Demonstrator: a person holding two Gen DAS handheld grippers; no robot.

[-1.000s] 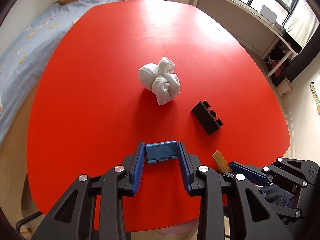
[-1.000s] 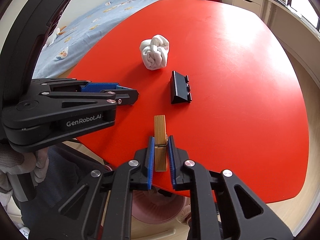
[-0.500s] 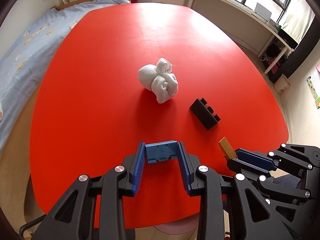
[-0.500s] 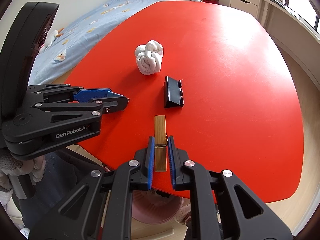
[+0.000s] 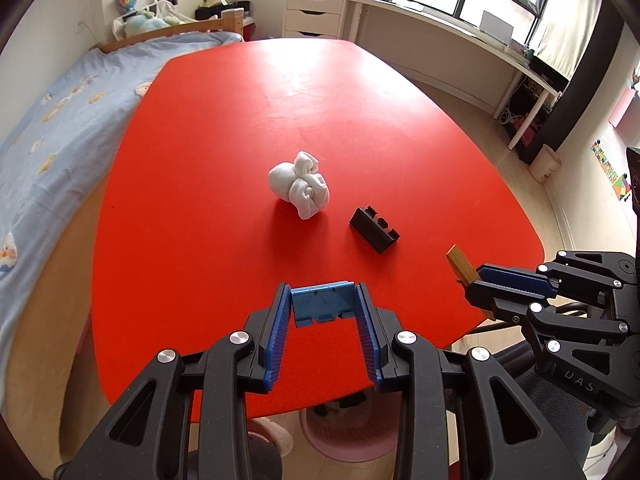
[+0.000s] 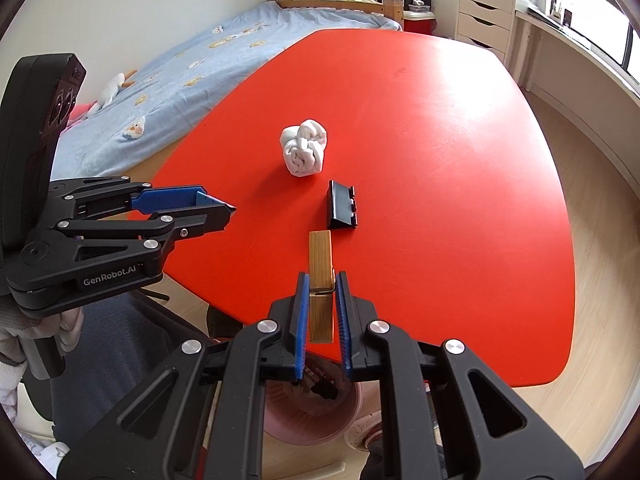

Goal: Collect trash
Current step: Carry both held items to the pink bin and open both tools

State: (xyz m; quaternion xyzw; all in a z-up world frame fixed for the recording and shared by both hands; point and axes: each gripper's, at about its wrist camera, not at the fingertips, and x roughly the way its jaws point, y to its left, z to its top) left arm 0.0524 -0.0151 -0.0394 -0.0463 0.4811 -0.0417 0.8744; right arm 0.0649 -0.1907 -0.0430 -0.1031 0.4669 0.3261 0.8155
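Note:
My left gripper (image 5: 323, 306) is shut on a small blue plastic block (image 5: 322, 303), held above the near part of the red table (image 5: 280, 120). My right gripper (image 6: 321, 292) is shut on a wooden clothespin (image 6: 320, 268), which sticks out past the fingertips; the same clothespin (image 5: 461, 262) shows at the right of the left wrist view. A rolled white sock bundle (image 5: 300, 189) lies mid-table, with a black plastic clip (image 5: 374, 229) just to its right. A pink bin (image 6: 304, 408) stands on the floor below the table's near edge.
A bed with a blue cover (image 5: 52, 128) runs along the table's left side. A white drawer unit (image 5: 316, 8) and a long desk under the windows (image 5: 460, 36) stand beyond. A gloved hand (image 6: 24, 340) holds the left gripper handle.
Both grippers have risen and drawn back from the table, so the sock and black clip look smaller and farther. Each still holds its item.

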